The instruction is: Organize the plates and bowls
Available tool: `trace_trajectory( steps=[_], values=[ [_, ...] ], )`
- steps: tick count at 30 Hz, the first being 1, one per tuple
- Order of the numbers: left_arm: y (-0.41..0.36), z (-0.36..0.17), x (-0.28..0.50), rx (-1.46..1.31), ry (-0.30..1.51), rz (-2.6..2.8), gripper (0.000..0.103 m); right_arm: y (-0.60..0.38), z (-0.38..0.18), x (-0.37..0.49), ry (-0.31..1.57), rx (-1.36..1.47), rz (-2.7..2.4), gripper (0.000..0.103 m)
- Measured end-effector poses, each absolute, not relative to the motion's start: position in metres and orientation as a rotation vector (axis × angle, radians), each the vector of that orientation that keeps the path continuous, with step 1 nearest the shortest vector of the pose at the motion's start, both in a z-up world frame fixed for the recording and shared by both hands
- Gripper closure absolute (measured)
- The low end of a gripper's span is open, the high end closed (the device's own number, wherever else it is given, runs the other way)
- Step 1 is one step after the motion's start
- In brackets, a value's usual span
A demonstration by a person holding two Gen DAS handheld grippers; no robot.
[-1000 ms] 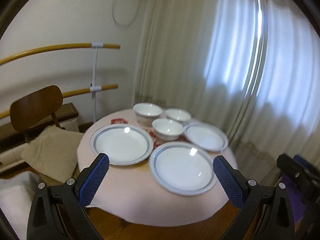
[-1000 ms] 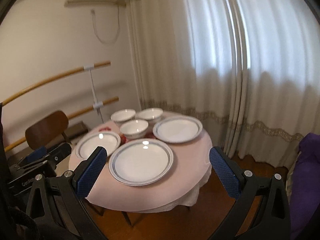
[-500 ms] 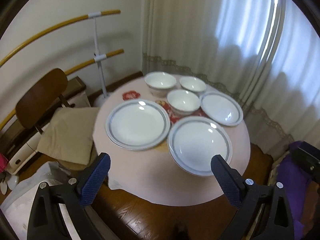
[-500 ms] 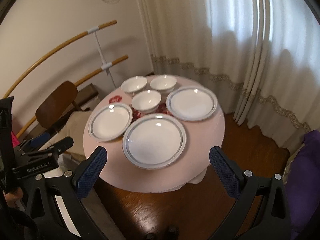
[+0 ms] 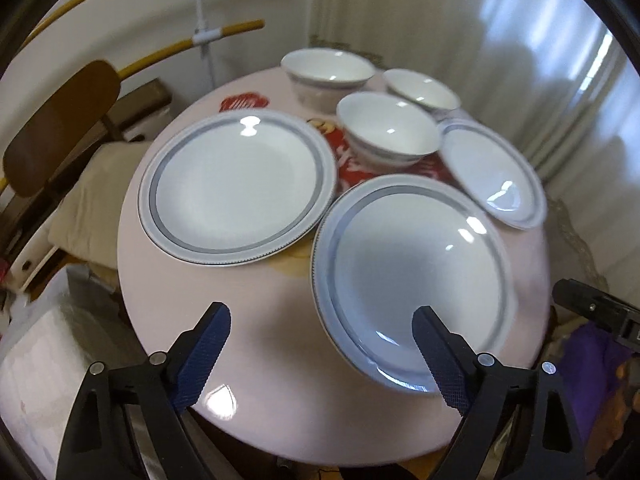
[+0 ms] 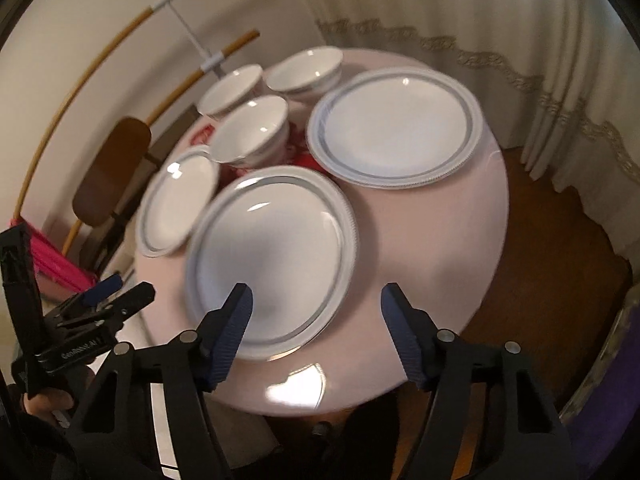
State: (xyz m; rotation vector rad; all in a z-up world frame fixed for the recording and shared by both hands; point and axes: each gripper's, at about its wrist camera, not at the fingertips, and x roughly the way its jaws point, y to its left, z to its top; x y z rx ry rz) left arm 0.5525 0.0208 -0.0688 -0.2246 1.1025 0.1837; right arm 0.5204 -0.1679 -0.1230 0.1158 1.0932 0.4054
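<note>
Three white plates with grey rims lie on a round pink table (image 5: 256, 360): a left plate (image 5: 236, 186), a near plate (image 5: 412, 276) and a far right plate (image 5: 494, 172). Three white bowls stand behind them: a big one (image 5: 328, 74), a middle one (image 5: 388, 130) and a small one (image 5: 422, 88). My left gripper (image 5: 320, 356) is open and empty over the table's near edge. My right gripper (image 6: 316, 338) is open and empty above the near plate (image 6: 272, 260). The right wrist view also shows the far right plate (image 6: 394, 128) and the left gripper (image 6: 104, 300).
A wooden chair (image 5: 60, 120) with a beige cushion (image 5: 96, 196) stands left of the table. Bamboo rails on a white stand (image 5: 204, 36) run along the wall behind. Curtains (image 6: 480, 20) hang at the right. A purple cloth (image 5: 592, 352) lies at the right.
Both grippers have moved down and closer to the table, so the plates and bowls fill the views. Both stay open.
</note>
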Motion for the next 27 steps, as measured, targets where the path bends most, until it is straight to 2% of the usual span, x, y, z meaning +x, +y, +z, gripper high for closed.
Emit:
trace_trajectory(
  steps=[4, 10, 12, 17, 20, 27],
  values=[
    [0.019, -0.087, 0.579, -0.260, 1.150, 0.231, 0.019, -0.170, -0.147, 0.546, 1.153, 0.088, 0.468, 0.042],
    [0.017, -0.121, 0.607, -0.295, 1.197, 0.259, 0.027, -0.171, -0.171, 0.567, 1.207, 0.128, 0.550, 0.057],
    [0.019, -0.131, 0.612, -0.322, 1.205, 0.260, 0.029, -0.170, -0.178, 0.572, 1.228, 0.135, 0.574, 0.067],
    [0.025, -0.149, 0.630, -0.341, 1.211, 0.258, 0.033, -0.164, -0.185, 0.580, 1.236, 0.131, 0.608, 0.075],
    [0.028, -0.154, 0.629, -0.338, 1.208, 0.260, 0.036, -0.167, -0.190, 0.584, 1.250, 0.149, 0.605, 0.084],
    [0.032, -0.151, 0.620, -0.318, 1.188, 0.237, 0.041, -0.171, -0.194, 0.589, 1.252, 0.192, 0.614, 0.087]
  ],
)
